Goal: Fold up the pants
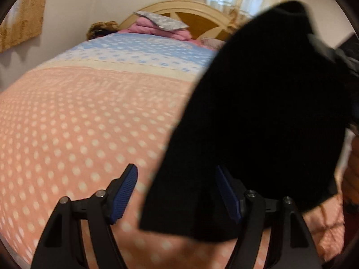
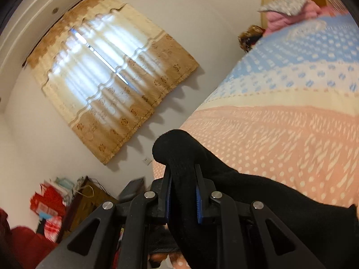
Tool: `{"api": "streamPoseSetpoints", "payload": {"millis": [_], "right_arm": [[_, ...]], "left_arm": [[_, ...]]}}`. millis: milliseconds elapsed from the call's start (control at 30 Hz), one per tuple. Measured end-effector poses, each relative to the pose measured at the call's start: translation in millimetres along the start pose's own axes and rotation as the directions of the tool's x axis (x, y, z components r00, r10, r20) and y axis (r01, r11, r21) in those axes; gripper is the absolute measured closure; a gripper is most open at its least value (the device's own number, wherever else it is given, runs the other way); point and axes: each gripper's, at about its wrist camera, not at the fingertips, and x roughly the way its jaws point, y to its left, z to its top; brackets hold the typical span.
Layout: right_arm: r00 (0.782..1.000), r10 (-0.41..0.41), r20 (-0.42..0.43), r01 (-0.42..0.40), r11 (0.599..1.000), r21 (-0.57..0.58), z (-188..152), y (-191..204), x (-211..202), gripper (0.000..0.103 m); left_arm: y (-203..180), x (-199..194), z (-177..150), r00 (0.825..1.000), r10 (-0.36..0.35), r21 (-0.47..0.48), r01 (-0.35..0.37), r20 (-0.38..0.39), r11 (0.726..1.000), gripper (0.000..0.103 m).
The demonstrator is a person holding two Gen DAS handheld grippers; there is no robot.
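Your right gripper (image 2: 182,177) is clamped on a bunched fold of the black pants (image 1: 264,116), which hang lifted above the dotted bedspread (image 1: 74,121). Your left gripper (image 1: 177,186) stands spread with nothing pinched; a free pant end dangles across its right finger. Step in hand, by my reading: pick-up and spreading, no fold made yet. Next move calls for you to close the left pads on that hanging edge, then draw the cloth taut.

A home bedroom: a bed (image 1: 78,116) under a dotted pink-and-blue cover, a cream arched headboard (image 1: 179,6), folded pink bedding (image 1: 152,27), gold curtains (image 2: 107,71) over a lit window.
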Motion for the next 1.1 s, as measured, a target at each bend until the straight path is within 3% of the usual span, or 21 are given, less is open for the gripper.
{"api": "streamPoseSetpoints", "payload": {"millis": [167, 367, 400, 467, 500, 567, 667, 733, 833, 933, 1033, 1100], "right_arm": [[0.999, -0.030, -0.018, 0.029, 0.999, -0.021, -0.9, 0.2, 15.3, 0.086], [0.988, -0.034, -0.151, 0.028, 0.999, -0.038, -39.1, -6.2, 62.8, 0.082], [0.985, -0.021, -0.170, 0.020, 1.000, -0.008, -48.5, -11.8, 71.4, 0.079], [0.975, 0.013, -0.223, 0.006, 0.996, 0.086, -72.7, -27.3, 93.2, 0.049], [0.968, 0.009, -0.249, 0.018, 0.994, 0.106, -81.0, -30.6, 100.3, 0.043], [0.949, -0.021, -0.314, 0.059, 0.992, 0.112, -100.5, -34.7, 115.5, 0.042], [0.955, -0.038, -0.294, 0.058, 0.997, 0.059, -97.7, -18.7, 102.5, 0.042], [0.976, -0.047, -0.213, 0.053, 0.998, 0.024, -85.9, -6.0, 78.1, 0.042], [0.984, -0.159, -0.079, 0.153, 0.985, -0.079, -74.8, 10.1, 38.4, 0.042], [0.956, -0.287, -0.055, 0.279, 0.952, -0.124, -79.1, 10.4, 16.3, 0.052], [0.906, -0.422, -0.029, 0.414, 0.898, -0.148, -84.6, -1.3, 0.0, 0.053], [0.905, -0.424, -0.040, 0.418, 0.902, -0.113, -77.1, -14.8, -0.9, 0.053]], "left_arm": [[12.7, 15.5, 13.7, 0.992, 0.112, -0.041, -0.114, -0.053, 0.993, 0.027], [73.0, -41.6, 6.9, 0.965, 0.260, -0.191, -0.249, 0.035, 0.949, 0.029], [86.2, -52.6, 1.6, 0.955, 0.293, -0.230, -0.277, 0.039, 0.933, 0.029], [108.7, -69.6, -8.7, 0.943, 0.331, -0.304, -0.307, 0.028, 0.902, 0.028], [114.9, -71.2, -10.6, 0.943, 0.331, -0.319, -0.306, 0.026, 0.897, 0.028], [119.2, -77.4, -17.7, 0.943, 0.332, -0.336, -0.304, 0.026, 0.891, 0.028], [109.1, -76.3, -27.7, 0.952, 0.306, -0.316, -0.281, 0.030, 0.906, 0.028], [97.3, -71.5, -29.1, 0.963, 0.270, -0.301, -0.248, 0.030, 0.921, 0.028], [79.7, -59.1, -30.4, 0.982, 0.189, -0.280, -0.178, 0.012, 0.943, 0.028], [60.9, -49.4, -33.1, 0.990, 0.137, -0.221, -0.138, -0.022, 0.965, 0.028], [49.5, -47.5, -35.4, 0.988, 0.148, -0.185, -0.153, -0.037, 0.971, 0.028], [47.7, -49.2, -35.3, 0.990, 0.131, -0.199, -0.137, -0.043, 0.970, 0.028]]}}
